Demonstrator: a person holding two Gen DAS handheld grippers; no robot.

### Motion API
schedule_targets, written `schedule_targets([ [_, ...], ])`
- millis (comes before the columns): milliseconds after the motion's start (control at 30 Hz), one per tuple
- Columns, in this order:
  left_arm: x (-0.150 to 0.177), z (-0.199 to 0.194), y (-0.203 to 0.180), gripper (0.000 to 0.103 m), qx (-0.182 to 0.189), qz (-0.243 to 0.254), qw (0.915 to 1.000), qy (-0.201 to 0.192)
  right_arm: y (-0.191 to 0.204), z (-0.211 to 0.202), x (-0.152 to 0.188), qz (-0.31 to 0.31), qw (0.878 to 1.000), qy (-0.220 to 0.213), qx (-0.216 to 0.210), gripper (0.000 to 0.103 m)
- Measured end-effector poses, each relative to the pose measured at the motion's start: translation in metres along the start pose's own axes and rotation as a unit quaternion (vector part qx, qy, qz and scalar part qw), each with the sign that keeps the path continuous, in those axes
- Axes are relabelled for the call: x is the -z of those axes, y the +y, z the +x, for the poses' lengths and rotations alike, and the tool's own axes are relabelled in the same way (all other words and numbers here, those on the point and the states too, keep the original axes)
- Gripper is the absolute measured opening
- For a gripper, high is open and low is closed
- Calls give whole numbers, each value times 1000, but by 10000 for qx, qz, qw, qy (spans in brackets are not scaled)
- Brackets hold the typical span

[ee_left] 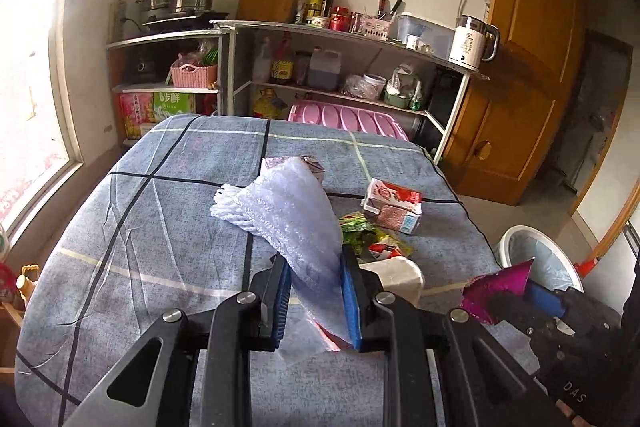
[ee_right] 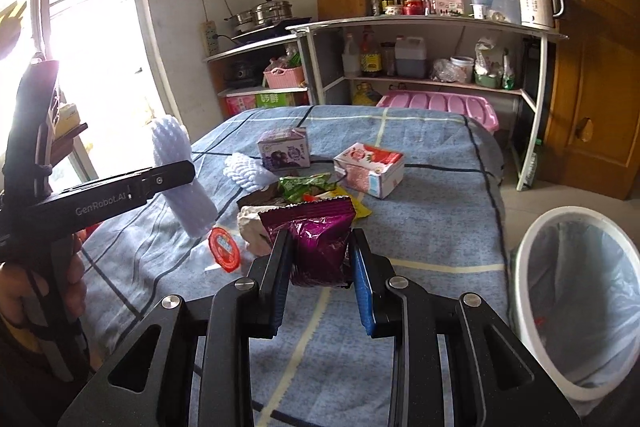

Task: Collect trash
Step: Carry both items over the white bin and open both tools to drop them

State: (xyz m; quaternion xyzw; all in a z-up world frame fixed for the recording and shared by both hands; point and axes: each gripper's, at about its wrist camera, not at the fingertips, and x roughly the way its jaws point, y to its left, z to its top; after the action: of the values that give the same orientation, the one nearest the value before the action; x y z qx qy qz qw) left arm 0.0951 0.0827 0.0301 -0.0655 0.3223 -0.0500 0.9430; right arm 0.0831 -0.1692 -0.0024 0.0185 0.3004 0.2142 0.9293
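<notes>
My left gripper is shut on a white foam fruit net and holds it above the table; the net also shows in the right wrist view. My right gripper is shut on a purple foil snack wrapper, which shows at the right of the left wrist view. On the blue checked tablecloth lie a red-and-white carton, a purple carton, a second foam net, a green wrapper, crumpled tissue and a red round lid.
A white bin with a clear liner stands on the floor right of the table; it also shows in the left wrist view. Metal kitchen shelves with bottles, pots and a kettle stand behind the table. A wooden door is at right.
</notes>
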Motion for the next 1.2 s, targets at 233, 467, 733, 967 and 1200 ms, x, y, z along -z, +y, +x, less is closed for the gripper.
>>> schedule_targets([
  [233,6,-6,-48,24,328,399,9987,7,-21,-27,3,10,9978,-179,641,30],
  [467,12,-2,-96,24,632,803,9947,73,-47,-49,7,165,9931,-313,1121,30],
  [733,19,11,-150,24,1014,1208,9872,226,-79,-73,14,318,9845,-410,1678,30],
  [967,25,28,-202,24,1273,1527,9794,368,-121,-88,22,601,9753,-390,2091,30],
  [1200,33,48,-249,24,1259,1871,9732,451,-169,-98,32,938,9664,-276,2379,30],
])
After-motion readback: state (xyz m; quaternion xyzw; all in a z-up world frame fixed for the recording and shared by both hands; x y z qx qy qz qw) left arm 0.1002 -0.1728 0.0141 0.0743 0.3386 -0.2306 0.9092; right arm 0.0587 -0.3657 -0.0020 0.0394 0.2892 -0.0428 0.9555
